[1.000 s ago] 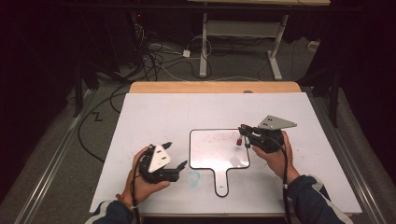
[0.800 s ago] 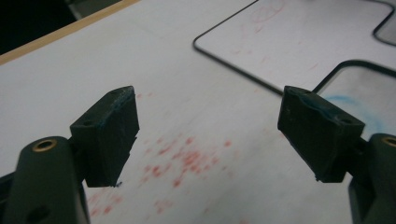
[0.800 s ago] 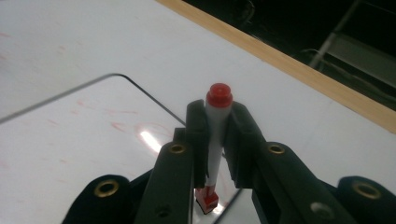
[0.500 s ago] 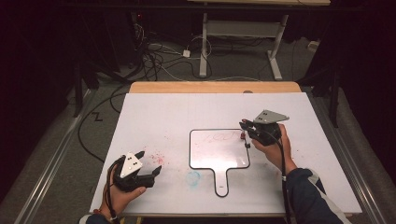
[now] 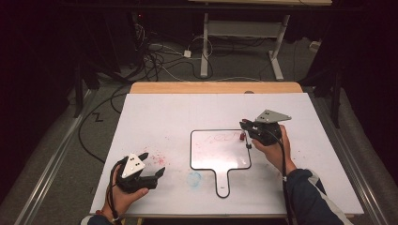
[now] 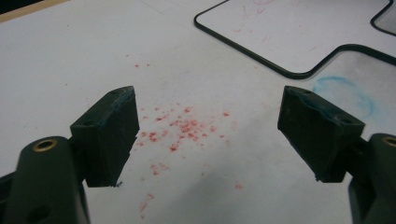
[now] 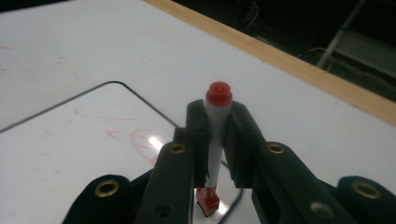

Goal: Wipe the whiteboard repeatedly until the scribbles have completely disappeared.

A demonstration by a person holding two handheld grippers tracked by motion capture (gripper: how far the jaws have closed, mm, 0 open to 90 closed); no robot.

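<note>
The right gripper (image 5: 245,127) pinched the red-capped white marker (image 7: 216,135) upright above the small black-rimmed paddle whiteboard (image 5: 220,150) mid-desk, likely for writing, while the left gripper (image 5: 152,164), jaws spread and empty, waited near the desk's front-left corner.

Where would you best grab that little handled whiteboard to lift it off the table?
Probably by the handle of the small whiteboard. It lies flat with that narrow tab pointing toward the person, so the open left gripper could come in low from the near edge and pinch it top and bottom.
</note>
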